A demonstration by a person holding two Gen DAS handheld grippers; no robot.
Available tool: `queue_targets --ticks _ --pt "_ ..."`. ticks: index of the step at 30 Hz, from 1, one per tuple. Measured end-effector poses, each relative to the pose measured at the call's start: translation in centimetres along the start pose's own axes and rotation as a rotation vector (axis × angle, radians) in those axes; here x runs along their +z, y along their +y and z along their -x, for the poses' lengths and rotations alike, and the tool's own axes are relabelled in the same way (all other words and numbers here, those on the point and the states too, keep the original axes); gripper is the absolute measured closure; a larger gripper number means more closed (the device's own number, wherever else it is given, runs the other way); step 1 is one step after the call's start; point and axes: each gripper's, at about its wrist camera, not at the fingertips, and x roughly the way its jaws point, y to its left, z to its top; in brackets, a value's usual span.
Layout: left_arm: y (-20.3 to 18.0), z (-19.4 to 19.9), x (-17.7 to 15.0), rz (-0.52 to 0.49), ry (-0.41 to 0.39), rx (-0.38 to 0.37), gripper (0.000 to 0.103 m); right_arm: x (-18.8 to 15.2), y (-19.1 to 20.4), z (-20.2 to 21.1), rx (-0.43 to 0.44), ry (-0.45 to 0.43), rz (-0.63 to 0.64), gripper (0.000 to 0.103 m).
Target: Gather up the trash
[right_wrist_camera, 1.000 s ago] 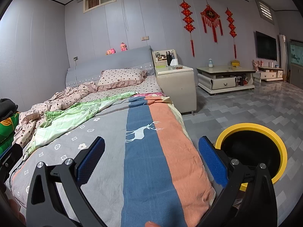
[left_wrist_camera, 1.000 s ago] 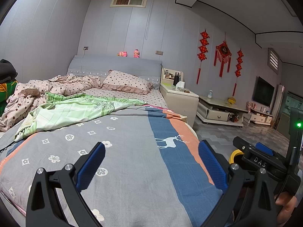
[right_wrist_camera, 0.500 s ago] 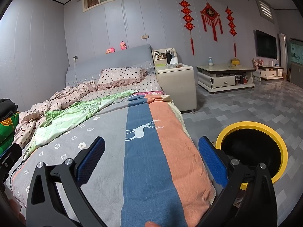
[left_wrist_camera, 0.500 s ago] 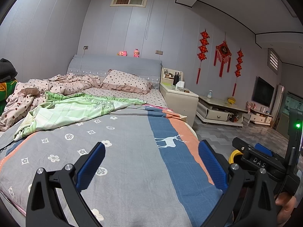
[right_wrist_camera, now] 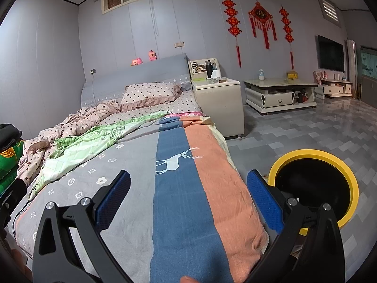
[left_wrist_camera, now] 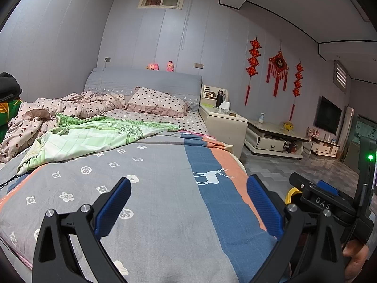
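A round bin with a yellow rim (right_wrist_camera: 313, 155) and black inside stands on the floor right of the bed's foot; a sliver of that yellow rim (left_wrist_camera: 290, 193) shows in the left wrist view. My left gripper (left_wrist_camera: 188, 205) hangs open over the grey flowered bedspread (left_wrist_camera: 153, 200), nothing between its blue pads. My right gripper (right_wrist_camera: 188, 200) is open too, above the blue and orange stripes (right_wrist_camera: 188, 188) near the bed's foot, its right finger in front of the bin. No loose trash is visible on the bed. The right gripper's body (left_wrist_camera: 329, 202) and a hand (left_wrist_camera: 355, 257) appear at the left view's lower right.
Green quilt (left_wrist_camera: 94, 136), dotted duvet (left_wrist_camera: 70, 106) and pillow (left_wrist_camera: 157, 101) lie on the bed's far half. A cream nightstand (right_wrist_camera: 219, 103) carries a flask and tissues. Beyond it stand a low table (right_wrist_camera: 280, 94) and TV (right_wrist_camera: 329, 54). Grey tiled floor (right_wrist_camera: 306, 127) spreads to the right.
Both views have shifted only slightly; the grippers stay open over the bed's foot. Nothing was picked up or let go.
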Motion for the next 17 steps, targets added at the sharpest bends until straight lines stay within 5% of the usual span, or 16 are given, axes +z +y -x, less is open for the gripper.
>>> queue_targets --ticks 17 --pt "0.48 -0.3 0.28 0.015 0.026 -0.009 0.008 -0.24 -0.02 -0.1 0.0 0.005 -0.004 0.008"
